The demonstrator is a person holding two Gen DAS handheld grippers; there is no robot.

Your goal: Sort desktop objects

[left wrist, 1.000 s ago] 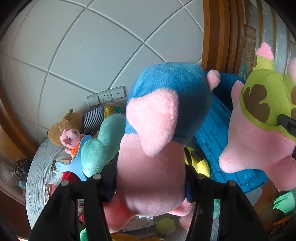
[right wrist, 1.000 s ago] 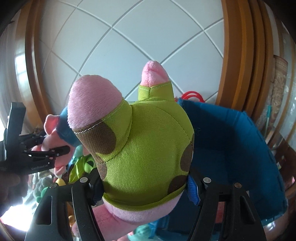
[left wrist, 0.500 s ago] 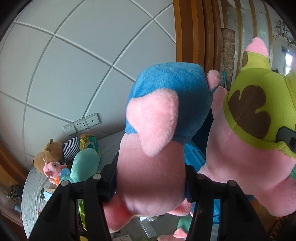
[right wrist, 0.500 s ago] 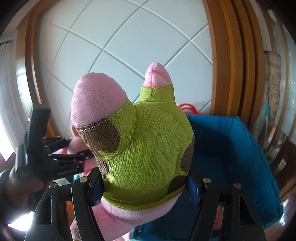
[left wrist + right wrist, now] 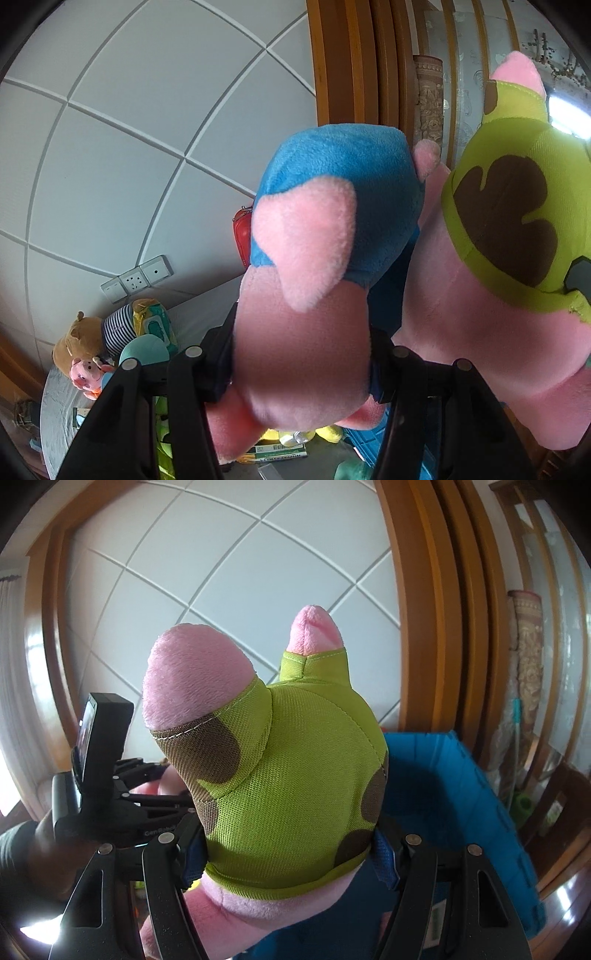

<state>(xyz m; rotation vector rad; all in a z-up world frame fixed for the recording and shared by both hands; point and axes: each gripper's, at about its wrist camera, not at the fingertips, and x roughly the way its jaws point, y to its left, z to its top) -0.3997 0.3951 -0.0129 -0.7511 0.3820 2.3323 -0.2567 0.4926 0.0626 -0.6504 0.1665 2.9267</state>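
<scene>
My left gripper (image 5: pixel 301 363) is shut on a pink plush pig in a blue shirt (image 5: pixel 325 266) and holds it up in the air. My right gripper (image 5: pixel 290 853) is shut on a pink plush star in green shorts with brown spots (image 5: pixel 288 775), held high over the blue storage bin (image 5: pixel 476 812). The star plush also shows at the right of the left wrist view (image 5: pixel 509 229). The left gripper's body shows at the left of the right wrist view (image 5: pixel 110 801).
On the grey round table (image 5: pixel 59 410) far below lie a brown bear plush (image 5: pixel 79 341), a small pink pig toy (image 5: pixel 86 374), a teal plush (image 5: pixel 146 350) and a box (image 5: pixel 279 450). A white tiled wall with sockets (image 5: pixel 138 278) stands behind, with a wooden door frame (image 5: pixel 354 62) to the right.
Both grippers have risen and swung right with their plush toys. The table has dropped lower in the left view, and the blue bin now lies under the right gripper.
</scene>
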